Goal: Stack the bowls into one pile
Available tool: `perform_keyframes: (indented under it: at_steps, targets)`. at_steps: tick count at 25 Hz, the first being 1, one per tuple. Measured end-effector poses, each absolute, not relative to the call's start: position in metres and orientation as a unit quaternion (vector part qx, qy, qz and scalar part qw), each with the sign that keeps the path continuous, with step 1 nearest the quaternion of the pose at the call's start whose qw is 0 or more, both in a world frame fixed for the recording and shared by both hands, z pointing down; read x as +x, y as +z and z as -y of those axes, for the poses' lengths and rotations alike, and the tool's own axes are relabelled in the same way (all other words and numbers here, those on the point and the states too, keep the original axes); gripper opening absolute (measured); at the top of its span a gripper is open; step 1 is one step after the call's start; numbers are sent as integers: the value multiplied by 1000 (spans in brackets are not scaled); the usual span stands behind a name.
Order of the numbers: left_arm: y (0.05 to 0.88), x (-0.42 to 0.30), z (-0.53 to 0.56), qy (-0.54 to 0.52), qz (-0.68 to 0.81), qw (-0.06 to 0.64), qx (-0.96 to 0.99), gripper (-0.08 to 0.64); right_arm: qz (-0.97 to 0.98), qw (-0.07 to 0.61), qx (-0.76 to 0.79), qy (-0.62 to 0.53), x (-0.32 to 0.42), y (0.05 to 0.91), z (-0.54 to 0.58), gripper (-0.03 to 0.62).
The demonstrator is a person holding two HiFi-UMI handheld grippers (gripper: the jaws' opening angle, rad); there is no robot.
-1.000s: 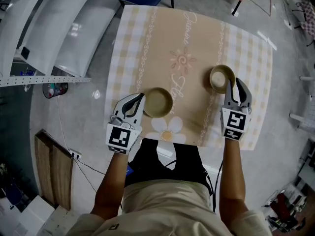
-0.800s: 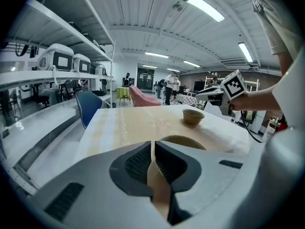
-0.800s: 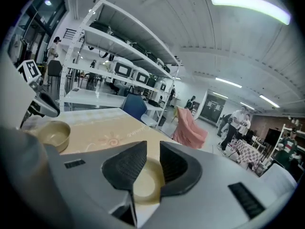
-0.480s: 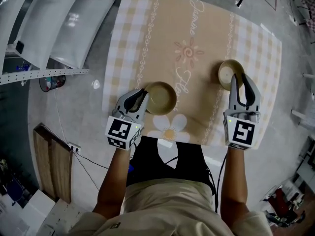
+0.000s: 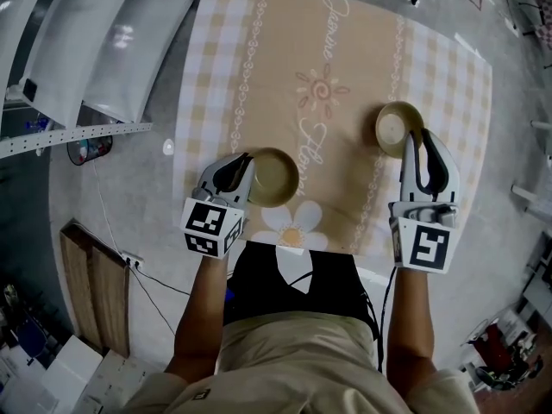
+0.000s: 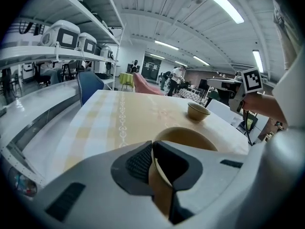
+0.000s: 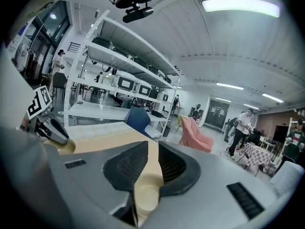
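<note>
Gripping 2 bowls by their rims: left gripper (image 5: 242, 167) clamped on the olive bowl (image 5: 274, 178) near the tablecloth's (image 5: 285, 59) front edge, right gripper (image 5: 416, 141) clamped on the cream bowl (image 5: 395, 128), well apart. Probably held so to keep mouths up for nesting.

Worktop (image 5: 259, 59) under beige checked cloth, grey polished floor (image 5: 138, 222), white metal shelving (image 7: 119, 56) along one side — boxy machines (image 6: 64, 35) on it, blue chair (image 6: 90, 86) at the far end, pink-draped seat (image 7: 195, 135) beyond, wooden boards (image 5: 95, 291) on the floor, white ribbed ceiling (image 6: 190, 18) — strip lights (image 7: 240, 6).
</note>
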State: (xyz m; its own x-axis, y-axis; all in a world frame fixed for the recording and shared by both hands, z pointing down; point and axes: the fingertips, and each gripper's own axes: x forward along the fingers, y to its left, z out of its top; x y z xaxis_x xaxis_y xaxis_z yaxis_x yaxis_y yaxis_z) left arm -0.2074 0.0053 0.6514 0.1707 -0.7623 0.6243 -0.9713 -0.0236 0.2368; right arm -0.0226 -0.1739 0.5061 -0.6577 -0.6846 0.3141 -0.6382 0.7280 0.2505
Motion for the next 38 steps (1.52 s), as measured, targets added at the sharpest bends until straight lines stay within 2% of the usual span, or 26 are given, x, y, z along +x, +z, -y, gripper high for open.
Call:
perform_keyframes:
  at_steps: [7,23,38]
  targets:
    - [626,-186,14,164,609,311,711,25,908,167,382,-43,1,481,176,44]
    - [543,-104,115,141,555,255,779,25,886,160,434,-27,92,444,198,40]
    - [551,-22,198,153,524,244,801,25,864,174,473,-5,185,456,242,40]
